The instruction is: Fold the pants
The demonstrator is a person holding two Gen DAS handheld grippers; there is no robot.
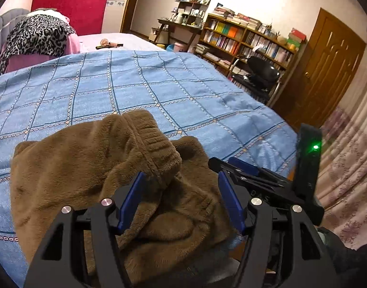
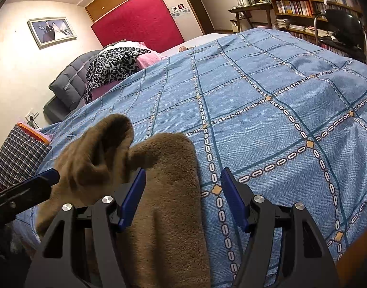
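Now the brown fleece pants (image 1: 92,168) are lying bunched on the blue checked bedspread (image 1: 159,88); left gripper (image 1: 181,196), open, is hovering directly over them, nearer; right gripper (image 2: 182,196), open, is straddling their edge, seemingly lengthwise.

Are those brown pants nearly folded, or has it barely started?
Barely started, it seems. The brown fleece pants lie bunched on the blue bedspread, ribbed cuff flopped over. Both the left gripper and right gripper are open, gripping nothing. Still left: spreading them flat, then all the folds.
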